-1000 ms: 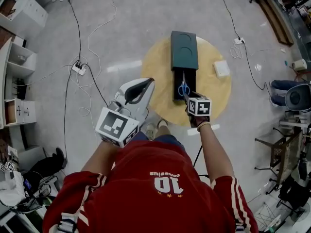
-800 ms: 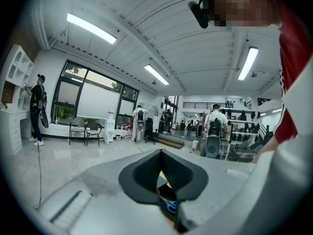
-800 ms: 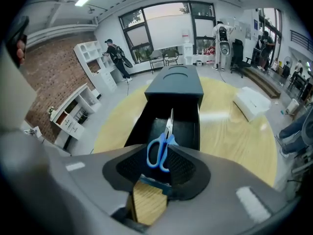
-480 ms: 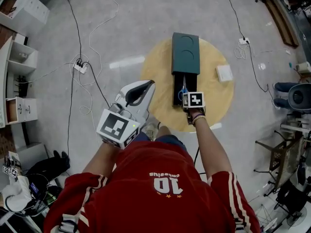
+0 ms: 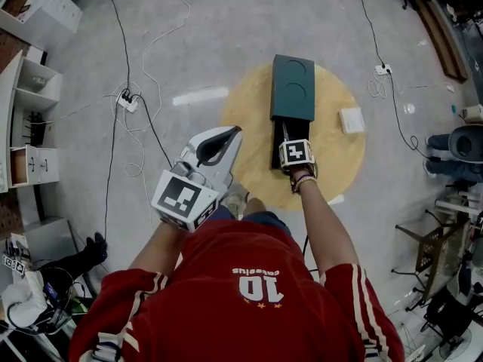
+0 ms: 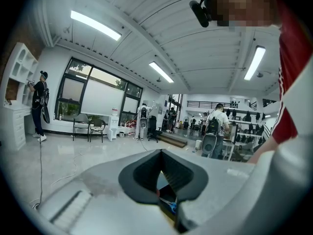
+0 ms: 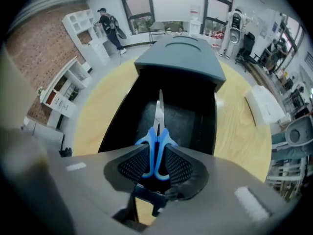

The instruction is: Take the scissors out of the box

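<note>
The scissors (image 7: 157,131), blue-handled with a steel blade, lie in the black drawer tray (image 7: 195,126) pulled out of the dark green box (image 5: 293,87) on the round wooden table (image 5: 249,119). My right gripper (image 7: 155,163) points steeply down over the tray. Its jaws are closing, with the blue handles between the pads, and I see no firm squeeze. In the head view its marker cube hides the handles and only the blade tip (image 5: 284,130) shows. My left gripper (image 5: 235,129) hangs to the left of the table edge, its tips together and nothing in it.
A small white box (image 5: 351,120) lies on the table's right side. Cables and a power strip (image 5: 124,102) run over the floor at the left. White shelves (image 5: 30,96) stand far left, and chairs and gear at the right edge.
My right gripper has tipped downward and sunk over the scissors' handles, now covering them in the head view. The left gripper has hardly moved.
</note>
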`<act>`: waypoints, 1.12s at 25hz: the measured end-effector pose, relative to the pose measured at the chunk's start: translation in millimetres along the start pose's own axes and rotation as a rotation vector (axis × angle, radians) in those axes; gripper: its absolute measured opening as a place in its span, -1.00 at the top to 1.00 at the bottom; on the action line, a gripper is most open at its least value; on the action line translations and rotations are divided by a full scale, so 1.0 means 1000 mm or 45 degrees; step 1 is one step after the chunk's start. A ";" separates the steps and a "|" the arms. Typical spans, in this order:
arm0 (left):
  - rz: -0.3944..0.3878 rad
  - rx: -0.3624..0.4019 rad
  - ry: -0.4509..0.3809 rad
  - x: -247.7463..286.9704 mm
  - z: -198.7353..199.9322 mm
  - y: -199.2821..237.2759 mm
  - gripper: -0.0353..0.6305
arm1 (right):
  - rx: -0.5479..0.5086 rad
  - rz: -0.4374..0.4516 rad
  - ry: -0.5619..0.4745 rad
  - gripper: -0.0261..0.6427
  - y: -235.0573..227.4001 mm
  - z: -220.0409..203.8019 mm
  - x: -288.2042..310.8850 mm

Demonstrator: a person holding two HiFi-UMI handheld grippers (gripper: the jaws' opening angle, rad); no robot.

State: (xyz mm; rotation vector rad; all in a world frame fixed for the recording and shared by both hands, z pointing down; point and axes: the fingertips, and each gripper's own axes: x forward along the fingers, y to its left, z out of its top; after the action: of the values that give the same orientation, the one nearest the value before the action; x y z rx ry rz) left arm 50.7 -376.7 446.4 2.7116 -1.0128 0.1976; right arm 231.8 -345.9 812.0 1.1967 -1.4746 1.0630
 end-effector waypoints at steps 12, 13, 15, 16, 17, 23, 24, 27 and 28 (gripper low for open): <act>0.022 -0.002 -0.019 -0.014 0.004 0.013 0.88 | 0.049 0.072 -0.033 0.65 0.000 -0.001 -0.008; 0.020 -0.001 -0.023 -0.015 0.005 0.013 0.88 | 0.061 0.072 -0.047 0.65 -0.002 -0.001 -0.011; 0.011 0.002 -0.032 -0.018 0.007 0.010 0.88 | 0.083 0.082 -0.084 0.65 -0.003 -0.001 -0.018; 0.006 0.004 -0.038 -0.020 0.008 0.009 0.88 | 0.091 0.091 -0.106 0.65 -0.002 -0.001 -0.023; 0.001 0.006 -0.044 -0.022 0.009 0.009 0.88 | 0.095 0.101 -0.130 0.65 0.001 0.001 -0.027; -0.046 0.013 -0.091 -0.038 0.017 -0.005 0.88 | 0.104 0.125 -0.248 0.65 0.010 0.000 -0.053; -0.052 0.017 -0.099 -0.042 0.018 -0.008 0.88 | 0.112 0.119 -0.274 0.65 0.010 -0.001 -0.058; -0.071 0.025 -0.120 -0.057 0.020 -0.014 0.88 | 0.131 0.112 -0.406 0.65 0.012 -0.002 -0.083; -0.079 0.026 -0.125 -0.062 0.019 -0.016 0.88 | 0.130 0.116 -0.462 0.66 0.014 -0.001 -0.093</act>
State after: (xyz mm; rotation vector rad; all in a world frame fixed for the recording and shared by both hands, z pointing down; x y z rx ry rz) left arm 15.4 -331.8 412.2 2.7907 -0.9560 0.0643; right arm 226.8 -325.7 720.3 1.4639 -1.7834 1.0292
